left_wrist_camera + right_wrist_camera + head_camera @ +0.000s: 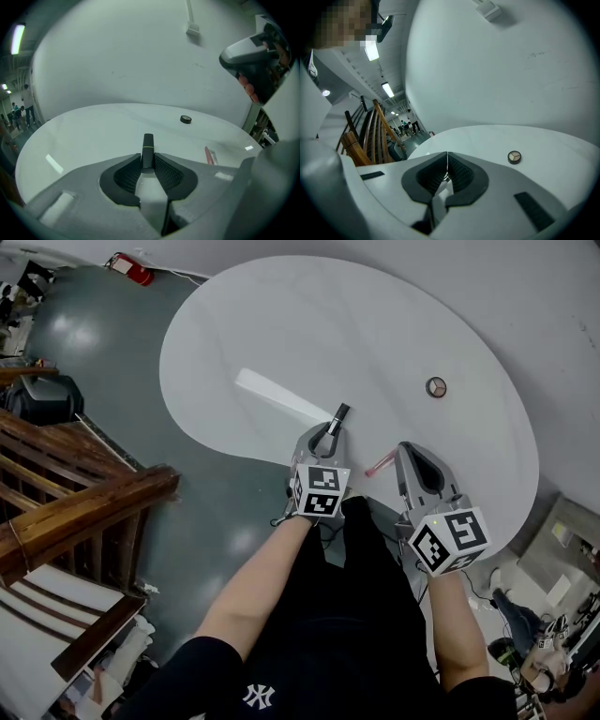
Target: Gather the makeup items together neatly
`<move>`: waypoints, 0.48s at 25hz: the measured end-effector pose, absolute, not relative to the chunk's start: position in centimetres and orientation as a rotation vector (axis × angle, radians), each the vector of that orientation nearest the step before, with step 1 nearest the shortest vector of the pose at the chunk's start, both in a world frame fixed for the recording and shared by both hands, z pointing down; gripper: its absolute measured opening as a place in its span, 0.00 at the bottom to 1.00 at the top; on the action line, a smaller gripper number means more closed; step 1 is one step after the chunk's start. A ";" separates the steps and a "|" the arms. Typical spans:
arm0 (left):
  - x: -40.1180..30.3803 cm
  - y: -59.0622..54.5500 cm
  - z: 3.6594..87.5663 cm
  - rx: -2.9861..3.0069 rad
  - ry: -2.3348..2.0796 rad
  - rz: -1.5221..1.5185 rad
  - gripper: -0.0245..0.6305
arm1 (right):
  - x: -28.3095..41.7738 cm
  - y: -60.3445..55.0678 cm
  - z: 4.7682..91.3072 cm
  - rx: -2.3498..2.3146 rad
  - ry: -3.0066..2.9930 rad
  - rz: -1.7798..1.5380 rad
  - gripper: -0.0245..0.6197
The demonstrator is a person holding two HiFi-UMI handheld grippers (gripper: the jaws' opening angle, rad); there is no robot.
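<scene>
**Left tongs hold the black tube; right tongs shut and empty**

From the head view we see both bare forearms reaching forward from a black shirt [356,615], each hand behind a marker cube, and both tools angled forward and down over the near edge of the white bench [281,324]. The left tongs [330,432] sit nearer the middle of the bench edge, and the right tongs [405,448] lie a little to their right.

The only writing we can read is a white interlocked "NY" logo [257,696] on the shirt. The cubes carry only black-and-white square patterns.

In the left gripper view, the left tongs [148,157] are clamped on a slim black tube [148,145], which sticks out past the tips above the bench [93,136]. In the right gripper view, the right tongs [447,171] have their pads closed together with nothing between them.

A pink tube [380,464] lies on the bench just beside the tip of the right tongs, between the two tools. A small round compact [436,387] rests farther out on the bench, well apart from both tongs and beyond the right one.
</scene>
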State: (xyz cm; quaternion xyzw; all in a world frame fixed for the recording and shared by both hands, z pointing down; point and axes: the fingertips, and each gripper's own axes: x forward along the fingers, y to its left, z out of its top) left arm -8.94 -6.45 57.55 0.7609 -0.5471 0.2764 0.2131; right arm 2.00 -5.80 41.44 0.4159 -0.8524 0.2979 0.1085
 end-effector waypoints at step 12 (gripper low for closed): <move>-13.6 -6.3 58.7 2.037 -1.558 0.746 0.19 | -0.6 -5.0 41.8 1.228 -2.481 0.873 0.06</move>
